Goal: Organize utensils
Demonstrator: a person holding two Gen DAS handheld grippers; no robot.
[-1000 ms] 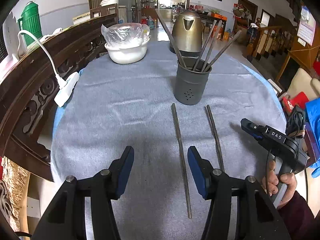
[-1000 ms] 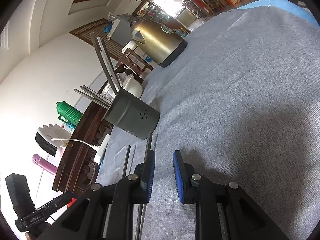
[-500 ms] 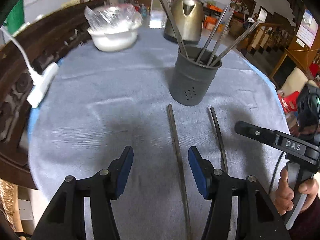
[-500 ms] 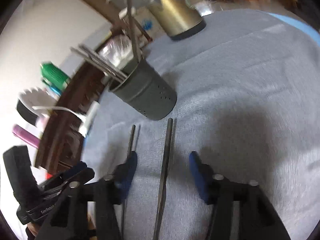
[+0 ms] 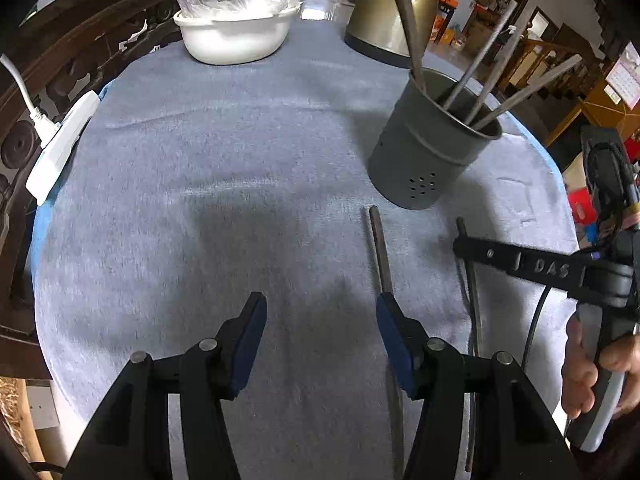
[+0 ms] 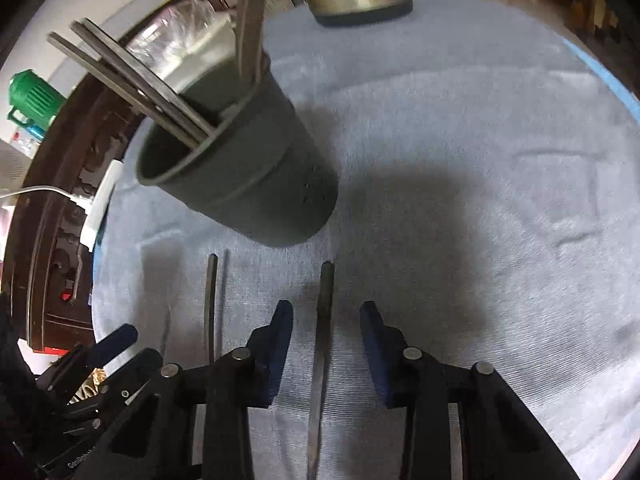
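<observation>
Two dark metal chopsticks lie side by side on the grey tablecloth [image 5: 240,208] in front of a grey holder [image 5: 432,152] that has several chopsticks standing in it. My left gripper [image 5: 320,302] is open and low over the cloth; the left chopstick [image 5: 380,248] runs under its right finger. My right gripper [image 6: 325,308] straddles the right chopstick [image 6: 326,280]. Its jaws are closing, with a gap still showing on both sides of the stick. The holder [image 6: 248,172] stands just beyond it, and the left chopstick [image 6: 210,300] lies to its left.
A brass kettle [image 5: 384,12] and a white bowl [image 5: 236,36] covered with plastic stand at the far side. A white power strip [image 5: 60,148] lies at the left edge by a carved wooden rail. A hand [image 5: 580,368] holds the right gripper's handle.
Both grippers have dropped closer to the cloth. The right one swung over the right chopstick, opened wide, then narrowed around it. The left stayed open and shifted left of its chopstick.
</observation>
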